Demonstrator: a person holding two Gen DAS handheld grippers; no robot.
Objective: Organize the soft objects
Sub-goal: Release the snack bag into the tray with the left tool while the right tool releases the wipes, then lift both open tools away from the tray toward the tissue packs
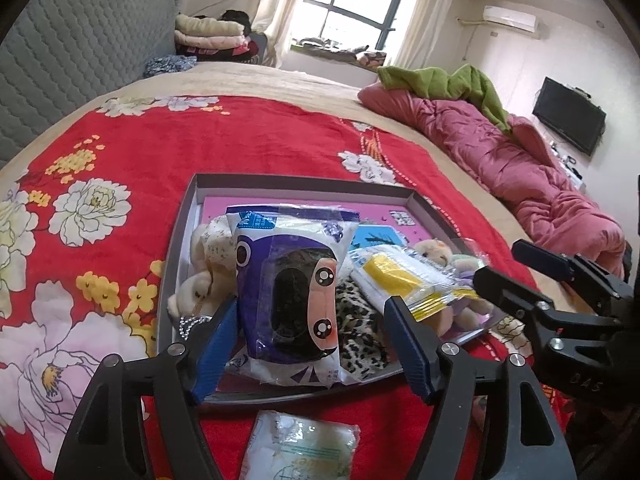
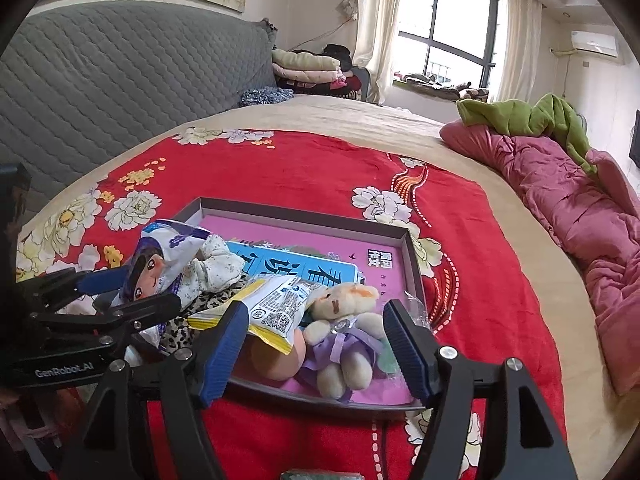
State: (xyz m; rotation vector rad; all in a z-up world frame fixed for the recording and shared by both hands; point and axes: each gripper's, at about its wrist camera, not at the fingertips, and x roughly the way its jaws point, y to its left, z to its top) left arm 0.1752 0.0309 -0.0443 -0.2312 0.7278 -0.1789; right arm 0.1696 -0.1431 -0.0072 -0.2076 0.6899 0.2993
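A grey shallow box (image 1: 182, 240) (image 2: 412, 248) sits on the red floral blanket, full of soft things. My left gripper (image 1: 316, 334) is open, its blue fingers on either side of a purple cartoon-face packet (image 1: 292, 280) standing in the box. My right gripper (image 2: 316, 340) is open, its fingers flanking a small plush bear in a purple dress (image 2: 348, 332) and a yellow-edged packet (image 2: 276, 304). A cream plush (image 1: 208, 256), a leopard-print cloth (image 1: 360, 320) and a peach ball (image 2: 280, 360) also lie in the box.
A clear packet with pale contents (image 1: 300, 446) lies on the blanket in front of the box. A pink quilt (image 2: 580, 216) with a green cloth runs along the right. The grey headboard (image 2: 120, 80) and folded blankets (image 2: 312, 68) are behind.
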